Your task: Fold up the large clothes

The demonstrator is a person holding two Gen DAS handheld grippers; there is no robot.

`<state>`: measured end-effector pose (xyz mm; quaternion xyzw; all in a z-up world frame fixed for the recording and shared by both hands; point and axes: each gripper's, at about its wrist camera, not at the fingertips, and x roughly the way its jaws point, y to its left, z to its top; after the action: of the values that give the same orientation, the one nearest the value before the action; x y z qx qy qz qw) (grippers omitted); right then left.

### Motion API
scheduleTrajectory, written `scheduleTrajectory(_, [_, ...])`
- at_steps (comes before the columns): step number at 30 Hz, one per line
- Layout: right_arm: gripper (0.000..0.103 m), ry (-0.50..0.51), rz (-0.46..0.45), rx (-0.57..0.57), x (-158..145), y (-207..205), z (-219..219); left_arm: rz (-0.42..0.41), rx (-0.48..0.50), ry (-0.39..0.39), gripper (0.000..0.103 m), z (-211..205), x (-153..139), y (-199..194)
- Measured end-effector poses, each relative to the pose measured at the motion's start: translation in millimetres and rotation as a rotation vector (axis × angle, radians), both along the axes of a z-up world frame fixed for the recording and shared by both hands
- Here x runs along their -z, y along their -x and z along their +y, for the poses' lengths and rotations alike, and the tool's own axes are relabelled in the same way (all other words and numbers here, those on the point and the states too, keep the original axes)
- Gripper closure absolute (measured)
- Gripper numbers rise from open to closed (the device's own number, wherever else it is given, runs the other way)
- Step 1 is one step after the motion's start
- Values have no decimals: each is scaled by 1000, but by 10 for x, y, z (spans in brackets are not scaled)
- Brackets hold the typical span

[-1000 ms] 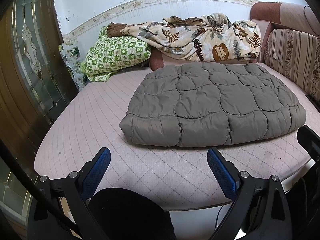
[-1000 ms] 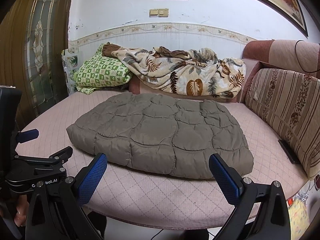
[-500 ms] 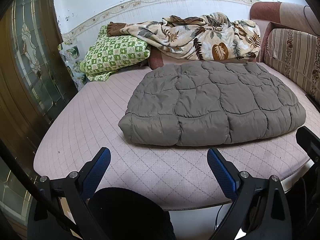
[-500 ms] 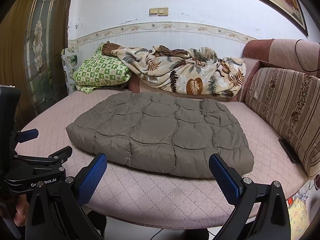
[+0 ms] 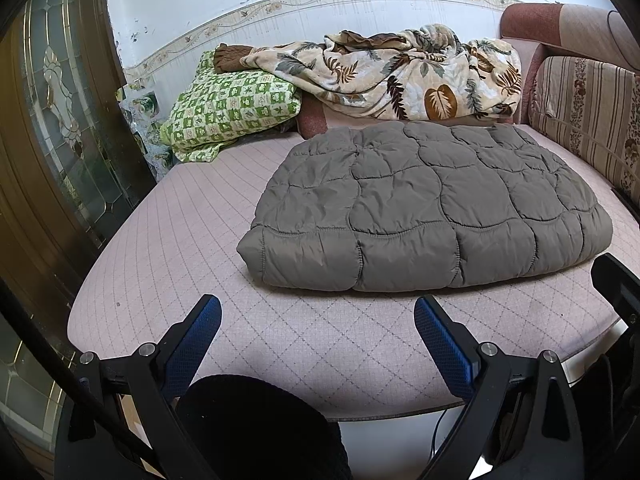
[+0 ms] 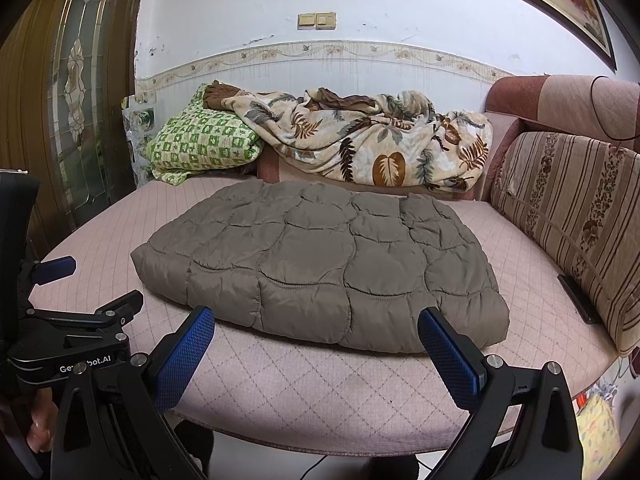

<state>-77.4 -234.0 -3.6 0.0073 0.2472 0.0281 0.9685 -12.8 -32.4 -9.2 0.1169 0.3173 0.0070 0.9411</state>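
Garment: quilted grey-brown padded coat (image 5: 432, 208), lying flat on the pink quilted sofa-bed cover (image 5: 192, 232); it already forms a thick rectangular slab, rounded folded edge toward the cameras, no sleeves or collar showing.
Position of garment: centred on the cover, nearer the striped back cushion (image 6: 568, 216) than the door side; near edge well back from the seat's front rim, likely to leave working room in front.
Left gripper (image 5: 316, 320): fingers spread wide, nothing between them; hovers low over the bare cover, short of the coat's near-left corner, not touching it.
Right gripper (image 6: 316, 334): fingers spread wide, empty; its blue pads (image 6: 448, 358) sit just in front of the coat's near edge, contact not evident.
Pairing: both tools side by side facing the same long edge, one toward each end, probably so both corners can be taken together.
Task stage, judged: folding appears far along or complete; a further halving fold remains possible.
Handling, judged: padding looks bulky and springy, so a fold may reopen unless pressed down.
Background items: green checked pillow (image 6: 200, 148) and leaf-print blanket (image 6: 360, 144) heaped against the wall, apart from the coat.
Side item: dark flat object (image 6: 576, 296), perhaps a remote, beside the cushion.
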Motion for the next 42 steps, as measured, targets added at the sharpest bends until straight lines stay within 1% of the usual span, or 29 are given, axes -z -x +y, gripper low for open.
scheduleTrajectory(39, [0, -6, 6, 4, 46, 2, -16, 7, 5, 0, 6, 2, 27, -8])
scheduleTrajectory(42, [0, -5, 6, 3, 46, 0, -22, 8, 5, -3, 6, 9, 69, -14])
